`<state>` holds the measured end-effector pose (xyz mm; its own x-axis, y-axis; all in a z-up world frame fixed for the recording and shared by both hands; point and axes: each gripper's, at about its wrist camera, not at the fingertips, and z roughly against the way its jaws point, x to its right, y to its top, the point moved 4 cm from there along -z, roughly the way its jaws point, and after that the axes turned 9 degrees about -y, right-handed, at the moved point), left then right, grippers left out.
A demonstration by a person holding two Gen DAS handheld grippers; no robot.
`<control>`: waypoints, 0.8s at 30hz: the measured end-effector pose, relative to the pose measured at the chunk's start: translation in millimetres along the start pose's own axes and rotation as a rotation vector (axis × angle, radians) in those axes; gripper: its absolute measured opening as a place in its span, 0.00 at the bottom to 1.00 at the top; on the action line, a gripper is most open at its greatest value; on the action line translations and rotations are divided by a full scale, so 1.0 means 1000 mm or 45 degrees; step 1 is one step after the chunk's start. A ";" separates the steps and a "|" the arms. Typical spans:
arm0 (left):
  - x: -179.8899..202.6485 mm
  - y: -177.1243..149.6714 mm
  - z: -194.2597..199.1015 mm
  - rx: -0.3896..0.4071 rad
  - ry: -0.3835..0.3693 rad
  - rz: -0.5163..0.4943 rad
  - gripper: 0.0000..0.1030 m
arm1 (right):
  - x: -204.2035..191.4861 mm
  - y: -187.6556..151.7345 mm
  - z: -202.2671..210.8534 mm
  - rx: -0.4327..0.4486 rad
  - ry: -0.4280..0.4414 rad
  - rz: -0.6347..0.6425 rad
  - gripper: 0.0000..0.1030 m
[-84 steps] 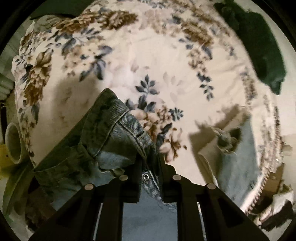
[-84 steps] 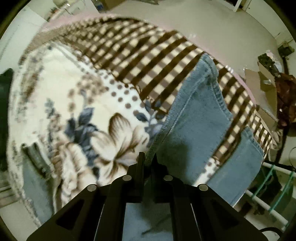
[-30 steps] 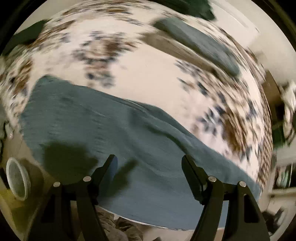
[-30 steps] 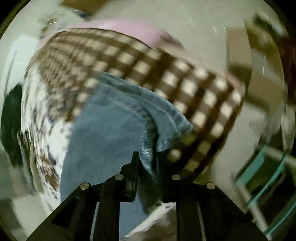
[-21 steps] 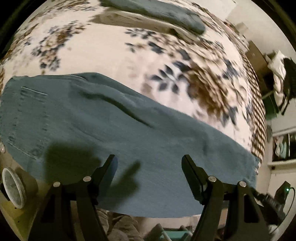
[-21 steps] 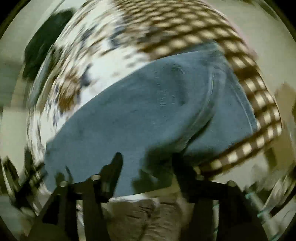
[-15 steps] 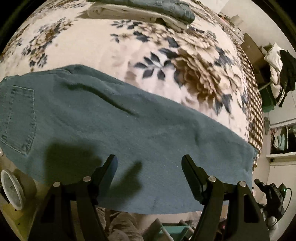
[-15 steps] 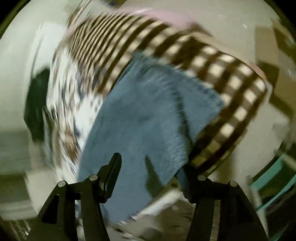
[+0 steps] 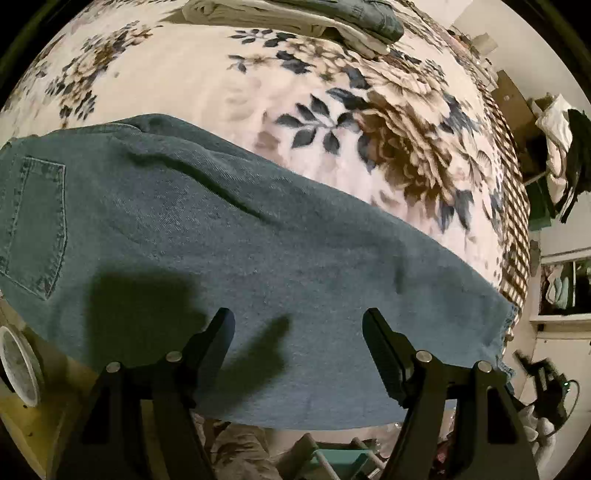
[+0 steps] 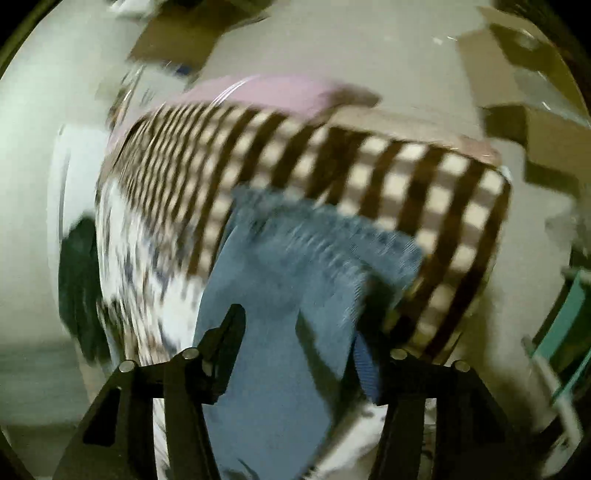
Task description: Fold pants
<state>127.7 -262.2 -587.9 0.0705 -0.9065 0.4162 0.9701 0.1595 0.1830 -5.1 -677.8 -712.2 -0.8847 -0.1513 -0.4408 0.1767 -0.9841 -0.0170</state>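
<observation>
Above the jeans (image 9: pixel 258 240), left tongs (image 9: pixel 298 325) point steeply down, spread.

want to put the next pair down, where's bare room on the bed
The widest free patch is the floral blanket between the jeans laid along the near edge and the stack of folded clothes at the far edge. The checked end by the jeans' hem looks bare too. The near edge is crowded: the jeans cover it.

A home bedroom. A bed covered by a floral blanket (image 9: pixel 207 85) with a brown-checked border (image 10: pixel 369 166) fills both views; folded clothes (image 9: pixel 303 16) lie at 12 o'clock, hanging garments (image 9: pixel 561 147) at 3 o'clock, beside shelves.
</observation>
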 end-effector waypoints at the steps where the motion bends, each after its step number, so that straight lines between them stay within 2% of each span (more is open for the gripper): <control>1: 0.000 0.000 0.000 0.001 -0.001 0.002 0.68 | 0.002 0.003 0.000 0.012 -0.045 0.000 0.15; 2: 0.001 0.000 0.000 0.002 -0.002 0.002 0.68 | 0.001 0.004 0.001 0.030 -0.089 0.029 0.11; 5: 0.001 -0.001 -0.002 -0.002 -0.003 -0.007 0.68 | -0.004 0.002 0.015 0.075 -0.101 0.150 0.09; 6: 0.001 -0.002 -0.002 -0.004 -0.003 -0.008 0.68 | -0.010 0.001 0.024 0.124 -0.108 0.206 0.09; 9: -0.003 -0.003 -0.002 -0.004 -0.001 -0.007 0.68 | -0.010 0.002 0.049 0.224 -0.094 0.246 0.08; 11: -0.006 -0.004 -0.002 0.002 0.004 -0.003 0.68 | -0.005 0.006 0.050 0.261 -0.119 0.246 0.08; 14: -0.013 -0.004 -0.004 0.007 0.014 0.002 0.68 | 0.017 0.013 0.033 0.198 -0.191 0.236 0.09; 15: -0.016 -0.005 -0.004 0.006 0.017 0.006 0.68 | 0.023 0.016 0.017 0.151 -0.262 0.248 0.10; 18: -0.026 -0.002 0.002 0.015 0.020 0.020 0.68 | 0.020 0.012 0.014 0.124 -0.394 0.329 0.35; 19: -0.029 -0.002 0.005 0.019 0.020 0.024 0.68 | 0.013 0.007 0.020 0.130 -0.408 0.365 0.55; 20: -0.034 0.000 0.010 0.022 0.020 0.035 0.68 | 0.003 -0.001 0.029 0.146 -0.410 0.410 0.63; 22: -0.049 0.005 0.022 0.036 0.024 0.067 0.68 | -0.028 -0.024 0.047 0.172 -0.433 0.544 0.63; 24: -0.068 0.012 0.035 0.052 0.049 0.099 0.68 | -0.063 -0.053 0.053 0.127 -0.430 0.673 0.63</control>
<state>126.3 -184.7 -582.6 0.1546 -0.9050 0.3964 0.9511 0.2449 0.1882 18.3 -621.2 -636.0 -0.7792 -0.6239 -0.0591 0.6002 -0.7701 0.2162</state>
